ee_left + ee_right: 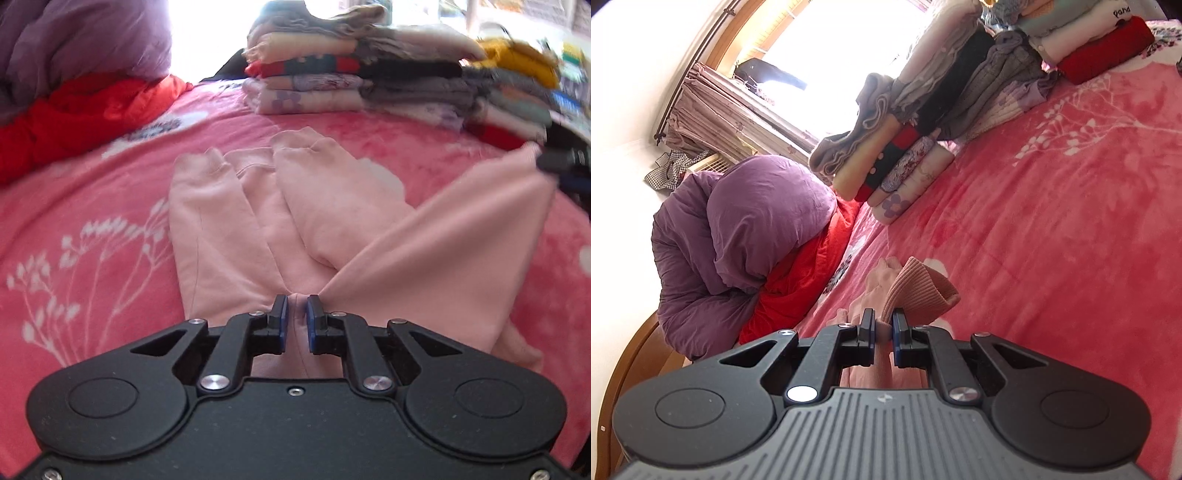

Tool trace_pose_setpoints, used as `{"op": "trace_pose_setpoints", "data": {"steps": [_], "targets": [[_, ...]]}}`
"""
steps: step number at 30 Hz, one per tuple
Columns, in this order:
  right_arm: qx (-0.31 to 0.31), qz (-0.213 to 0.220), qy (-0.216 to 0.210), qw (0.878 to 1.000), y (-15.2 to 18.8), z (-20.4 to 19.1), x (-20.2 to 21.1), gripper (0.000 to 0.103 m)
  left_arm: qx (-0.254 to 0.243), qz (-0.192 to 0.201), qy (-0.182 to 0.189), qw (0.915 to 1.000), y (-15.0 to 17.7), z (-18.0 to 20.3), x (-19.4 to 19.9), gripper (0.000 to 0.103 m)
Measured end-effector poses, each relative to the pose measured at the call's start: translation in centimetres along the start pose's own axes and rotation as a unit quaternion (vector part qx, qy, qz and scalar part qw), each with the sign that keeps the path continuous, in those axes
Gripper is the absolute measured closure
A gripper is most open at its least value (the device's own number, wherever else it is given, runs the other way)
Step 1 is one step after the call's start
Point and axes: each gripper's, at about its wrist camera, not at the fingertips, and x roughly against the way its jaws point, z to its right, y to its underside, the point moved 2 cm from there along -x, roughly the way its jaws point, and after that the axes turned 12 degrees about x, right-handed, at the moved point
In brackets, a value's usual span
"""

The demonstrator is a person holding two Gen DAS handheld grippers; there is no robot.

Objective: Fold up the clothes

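Folding a pink sweatshirt [236,221] on the pink floral blanket [92,236]; both sleeves already lie across the body. Left wrist view: left gripper [295,325] is clamped on the near edge, fabric rising rightward to the right gripper [554,162]. Right wrist view: right gripper [882,332] is pinching the ribbed hem [919,288], lifted off the blanket. Next, probably: carry the held edge toward the cuffs, level.
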Motion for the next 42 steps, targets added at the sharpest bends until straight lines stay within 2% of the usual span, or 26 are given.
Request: {"op": "trace_pose_setpoints", "data": {"steps": [3,5,7,9,13,16,19,23,25,26,28,31,32,33,35,36,38,39,42], "targets": [[-0.015,-0.001,0.012,1.000,0.3,0.9,0.4,0.092,0.067,-0.006,0.023,0.9974,-0.2,-1.9,0.5,0.094],[-0.018,-0.004,0.019,1.000,0.9,1.5,0.7,0.092,0.099,0.000,0.022,0.9948,-0.4,-2.8,1.0,0.094],[-0.026,-0.004,0.026,0.999,1.5,2.0,0.9,0.092,0.099,0.015,0.002,0.9949,-0.6,-3.1,1.6,0.094],[-0.040,0.000,0.035,0.999,1.9,2.7,1.2,0.092,0.102,0.022,0.012,0.9944,-0.7,-2.9,2.1,0.094],[-0.052,-0.005,0.038,0.998,2.6,3.2,1.4,0.092,0.056,0.033,0.033,0.9973,-0.5,-1.0,2.3,0.094],[-0.044,-0.001,0.039,0.998,2.7,3.0,1.7,0.092,0.058,0.005,-0.013,0.9982,0.1,-1.7,0.2,0.094],[-0.038,0.007,0.044,0.998,2.5,2.9,2.2,0.092,0.071,0.010,-0.011,0.9974,-0.4,-2.3,0.6,0.096],[-0.038,-0.008,0.031,0.999,2.9,2.8,2.0,0.092,0.062,0.027,0.008,0.9977,-0.8,-1.7,2.2,0.096],[-0.029,-0.008,0.026,0.999,3.0,2.4,2.0,0.092,0.053,0.032,0.032,0.9976,-0.8,-1.0,2.5,0.096],[-0.023,-0.007,0.022,0.999,2.9,2.1,2.0,0.092,0.045,0.029,0.038,0.9978,-0.7,-0.6,2.4,0.096],[-0.017,-0.005,0.017,1.000,2.9,1.8,2.0,0.092,0.019,0.003,0.026,0.9995,-0.1,0.0,1.3,0.096],[-0.012,-0.001,0.015,1.000,2.6,1.4,2.0,0.092,-0.012,0.007,0.020,0.9997,0.2,0.5,1.8,0.096],[-0.008,0.000,0.014,1.000,2.4,1.3,2.0,0.092,-0.025,0.012,0.031,0.9991,0.2,0.8,2.7,0.093],[-0.003,0.001,0.015,1.000,2.3,1.1,2.0,0.092,-0.039,0.015,0.044,0.9982,0.2,1.1,3.7,0.089],[0.006,0.006,0.016,1.000,1.9,0.8,2.1,0.092,-0.077,0.021,0.090,0.9928,1.2,1.8,6.2,0.059],[0.006,0.006,0.015,1.000,1.7,0.6,2.0,0.092,-0.099,0.023,0.113,0.9884,2.0,2.2,7.5,0.053],[0.011,0.006,0.013,1.000,1.3,0.0,1.7,0.092,-0.150,0.016,0.145,0.9778,4.0,3.1,9.5,0.052],[0.015,0.006,0.012,1.000,1.0,-0.3,1.6,0.092,-0.179,0.017,0.138,0.9739,5.2,3.6,10.1,0.051],[0.024,0.005,0.010,1.000,0.0,-1.5,0.8,0.092,-0.247,0.027,0.068,0.9663,7.5,4.0,9.7,0.052]]}}
